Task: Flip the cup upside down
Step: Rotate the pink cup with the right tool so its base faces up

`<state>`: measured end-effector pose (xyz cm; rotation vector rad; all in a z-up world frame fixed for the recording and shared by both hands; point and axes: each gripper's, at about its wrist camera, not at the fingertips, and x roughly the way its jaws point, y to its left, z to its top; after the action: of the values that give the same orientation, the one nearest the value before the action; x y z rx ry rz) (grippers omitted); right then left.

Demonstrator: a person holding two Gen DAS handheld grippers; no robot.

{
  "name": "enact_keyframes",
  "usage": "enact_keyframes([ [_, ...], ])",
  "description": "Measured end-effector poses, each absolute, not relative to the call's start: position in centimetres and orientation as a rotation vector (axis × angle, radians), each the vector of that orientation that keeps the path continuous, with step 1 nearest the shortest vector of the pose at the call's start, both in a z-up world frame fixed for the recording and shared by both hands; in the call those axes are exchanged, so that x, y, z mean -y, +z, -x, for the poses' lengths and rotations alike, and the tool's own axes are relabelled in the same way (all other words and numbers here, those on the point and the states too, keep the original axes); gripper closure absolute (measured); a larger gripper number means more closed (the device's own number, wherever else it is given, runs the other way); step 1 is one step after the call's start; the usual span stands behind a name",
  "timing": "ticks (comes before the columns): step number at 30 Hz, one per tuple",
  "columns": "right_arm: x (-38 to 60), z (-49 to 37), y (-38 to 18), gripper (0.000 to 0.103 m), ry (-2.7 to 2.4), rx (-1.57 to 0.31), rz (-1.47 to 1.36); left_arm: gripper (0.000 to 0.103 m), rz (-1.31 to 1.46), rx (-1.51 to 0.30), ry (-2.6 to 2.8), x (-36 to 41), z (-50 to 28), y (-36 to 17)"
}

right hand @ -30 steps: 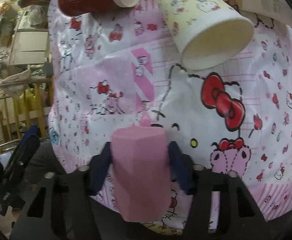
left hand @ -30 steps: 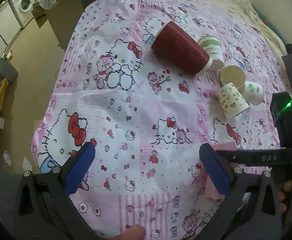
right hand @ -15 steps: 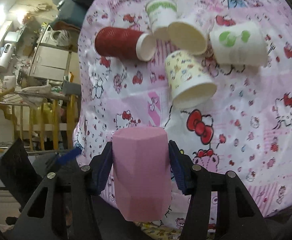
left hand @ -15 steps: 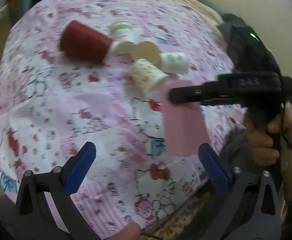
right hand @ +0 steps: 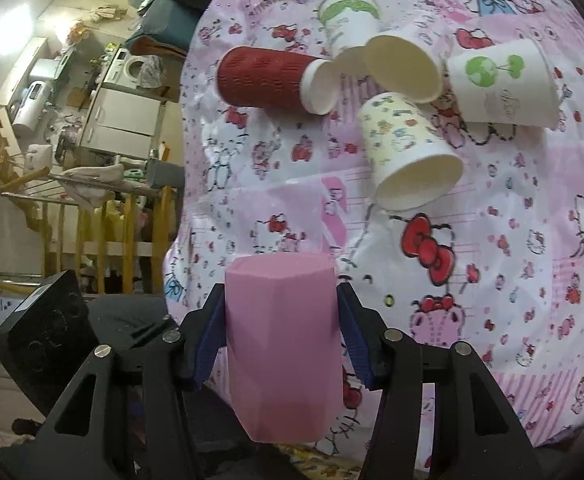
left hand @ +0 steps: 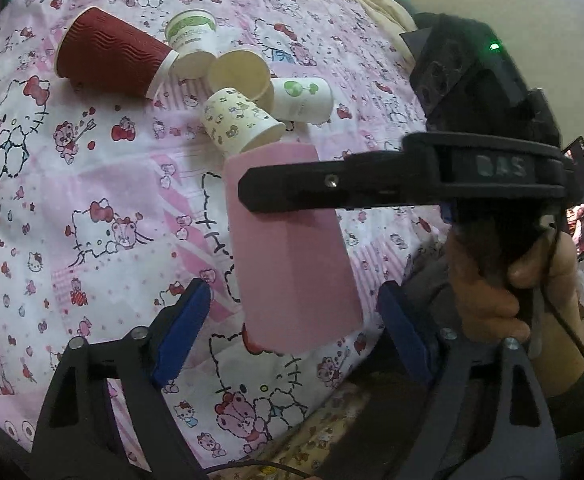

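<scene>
Beyond pink cup (right hand: 282, 344), toppled paper cups (right hand: 406, 152)

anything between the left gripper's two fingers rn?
Yes, in the left wrist view: the pink cup, clamped by the right gripper, hangs between the open left gripper's fingers, untouched.

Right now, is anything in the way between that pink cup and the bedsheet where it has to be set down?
Nothing visible. The pink cup is held in the right gripper above a bare patch of sheet. The paper cups lie farther off, and the left gripper, fingers wide, sits near the cup, not under it.
</scene>
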<state>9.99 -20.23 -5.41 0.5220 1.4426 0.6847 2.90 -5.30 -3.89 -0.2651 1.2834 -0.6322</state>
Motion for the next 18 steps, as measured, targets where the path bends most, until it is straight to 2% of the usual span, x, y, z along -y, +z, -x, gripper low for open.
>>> enact_keyframes([
  [1, 20.1, -9.9, -5.4, 0.047, 0.693, -1.443, -0.521, 0.038, 0.269, -1.293, -0.634, 5.3, -2.9, -4.1],
  [2, 19.9, -9.8, -5.3, 0.047, 0.701, -1.442, -0.518, 0.041, 0.278, -1.314, -0.642, 5.4, -3.0, -4.4],
  [14, 19.7, -9.0, -4.0, 0.047, 0.720, -1.406, -0.431, 0.042, 0.225, -1.311, -0.651, 5.9, -2.6, -5.0],
  [18, 19.8, -8.5, -3.3, 0.047, 0.725, -1.384, -0.382, 0.038, 0.203, -1.324, -0.633, 6.0, -2.6, -5.3],
])
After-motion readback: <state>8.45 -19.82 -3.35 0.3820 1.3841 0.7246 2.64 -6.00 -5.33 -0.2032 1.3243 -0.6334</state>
